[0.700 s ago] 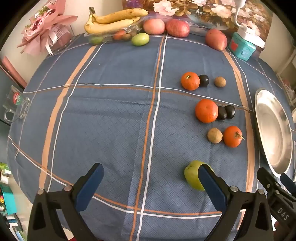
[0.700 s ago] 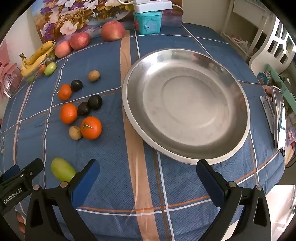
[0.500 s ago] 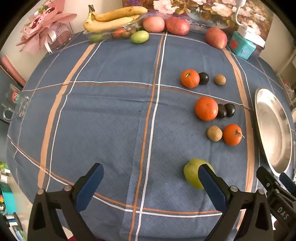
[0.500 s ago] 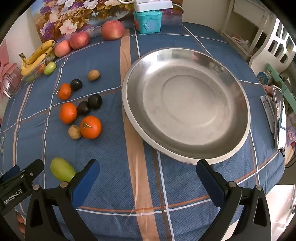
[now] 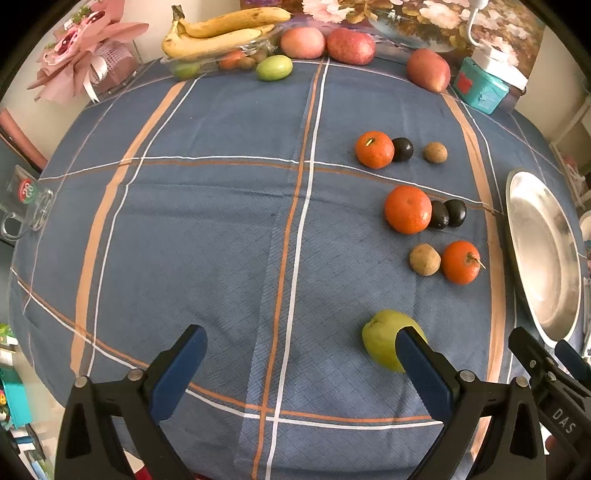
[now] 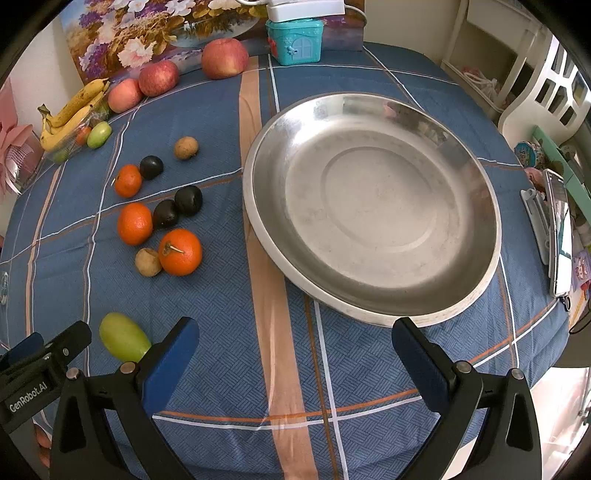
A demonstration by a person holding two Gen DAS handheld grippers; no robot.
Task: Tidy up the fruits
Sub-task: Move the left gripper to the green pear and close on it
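Observation:
Loose fruit lies on a blue plaid tablecloth: three oranges (image 5: pixel 407 209), three dark plums (image 5: pixel 454 213), two small brown fruits (image 5: pixel 424 259) and a green fruit (image 5: pixel 384 339). A large steel plate (image 6: pixel 373 206) sits to their right; it also shows in the left wrist view (image 5: pixel 543 251). My left gripper (image 5: pixel 299 354) is open and empty above the near cloth, its right finger just in front of the green fruit. My right gripper (image 6: pixel 291 343) is open and empty in front of the plate's near rim. The green fruit (image 6: pixel 123 338) lies left of it.
At the far edge lie bananas (image 5: pixel 221 33) in a clear tray, apples (image 5: pixel 349 46), a small green fruit (image 5: pixel 274 67) and a teal box (image 5: pixel 482 90). A pink bouquet (image 5: pixel 85 48) stands far left. A phone (image 6: pixel 559 229) lies right of the plate.
Both grippers have drifted slightly; the left view shifted a little so the fruit appears marginally lower. Nothing was grasped or released.

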